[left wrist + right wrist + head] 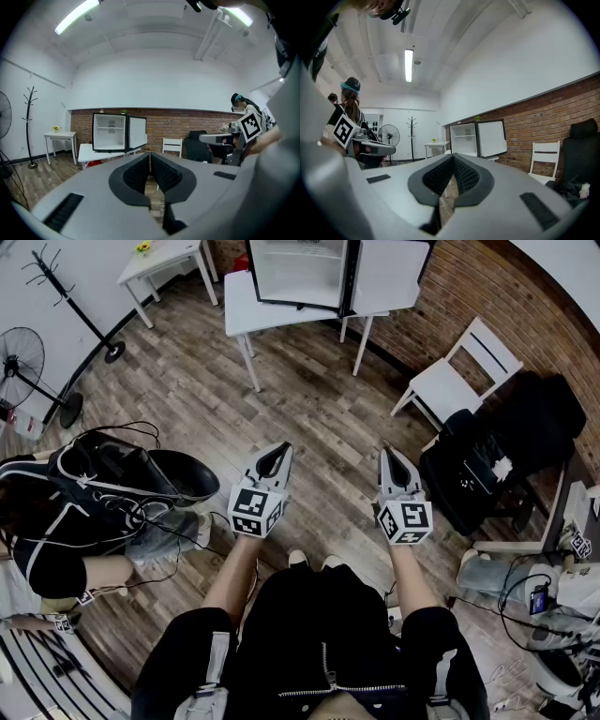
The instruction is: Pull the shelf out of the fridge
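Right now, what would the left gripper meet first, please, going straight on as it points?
The wooden floor ahead of the left gripper looks free; it would probably first reach the white table under the open white fridge.

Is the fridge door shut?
No, the fridge door is swung open, and you can see the white inside of the fridge.

Open floor (pixel 309 399) up to fridge (pixel 300 273)

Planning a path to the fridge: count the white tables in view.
2. One white table carries the open fridge; a smaller white table stands to its left. Others may be hidden.
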The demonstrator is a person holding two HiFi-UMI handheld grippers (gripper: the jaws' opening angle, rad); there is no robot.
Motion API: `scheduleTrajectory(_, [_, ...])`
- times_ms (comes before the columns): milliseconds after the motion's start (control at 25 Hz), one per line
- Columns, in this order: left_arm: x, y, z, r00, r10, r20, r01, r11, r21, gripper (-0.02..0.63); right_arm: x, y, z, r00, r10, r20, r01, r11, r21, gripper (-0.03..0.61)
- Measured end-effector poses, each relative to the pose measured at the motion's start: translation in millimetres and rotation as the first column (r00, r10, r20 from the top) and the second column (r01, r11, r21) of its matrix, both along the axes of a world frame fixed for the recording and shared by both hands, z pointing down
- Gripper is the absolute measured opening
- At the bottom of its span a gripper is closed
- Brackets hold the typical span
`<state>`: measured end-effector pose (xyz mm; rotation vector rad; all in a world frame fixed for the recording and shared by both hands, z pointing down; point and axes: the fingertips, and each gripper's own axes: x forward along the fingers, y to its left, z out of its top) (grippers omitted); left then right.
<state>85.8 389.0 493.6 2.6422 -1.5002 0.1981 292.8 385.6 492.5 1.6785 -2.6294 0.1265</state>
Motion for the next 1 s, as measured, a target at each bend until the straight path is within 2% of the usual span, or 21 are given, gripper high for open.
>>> scheduleTrajectory(360, [-20, -6, 3, 1.0, -0.006, -0.009, 0.006, 1.0, -0.005, 0.027, -12, -9, -5, 1.0, 0.016, 0.001, -0.016, 1.0, 0.009, 0.003])
scheduleTrajectory(640, [-44, -8, 5, 1.0, -0.003, -0.015, 0.003, 1.0, -0.006, 0.026, -39, -9, -4, 1.0, 0.007, -0.006, -0.007, 1.0, 0.004, 0.003])
scheduleTrajectory(1000, [-50, -43, 15, 1.0, -0.006, -0.018, 0.006, 1.0, -0.016, 0.026, -48, -39, 7, 1.0, -0.011, -0.001, 0.011, 1.0, -0.013, 0.003])
